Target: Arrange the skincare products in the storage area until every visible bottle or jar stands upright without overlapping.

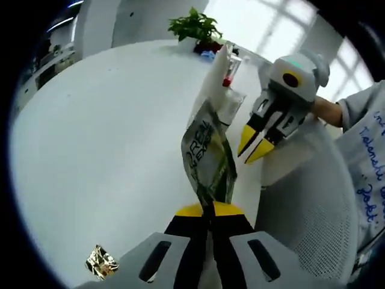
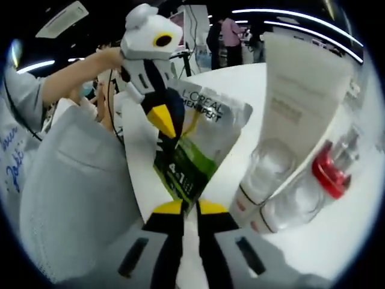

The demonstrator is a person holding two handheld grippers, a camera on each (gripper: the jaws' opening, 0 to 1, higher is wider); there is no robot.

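Left gripper view: the left gripper is being held with its jaws clamped on the lower edge of a silver and green tube, which is being kept in the air above the white table. The right gripper is being seen from the right, tips near together just beside the tube; contact cannot be told here. A white tube and a bottle with a red cap are being seen behind, at the far side. A small gold wrapper is lying near, well apart from the rest. A potted plant is standing at the far edge.

Right gripper view: the right gripper is being seen with its jaws closed on the tube's near edge. The left gripper is being pressed onto the same tube from the far side. The white tube and two clear-capped bottles, one red-capped, are lying tilted to the right, touching each other.

Risk, as judged: the soft tube is being pulled by both grippers, so it may be creased or dropped if one lets go early. Setting it down close to the leaning bottles may cause overlapping or toppling.
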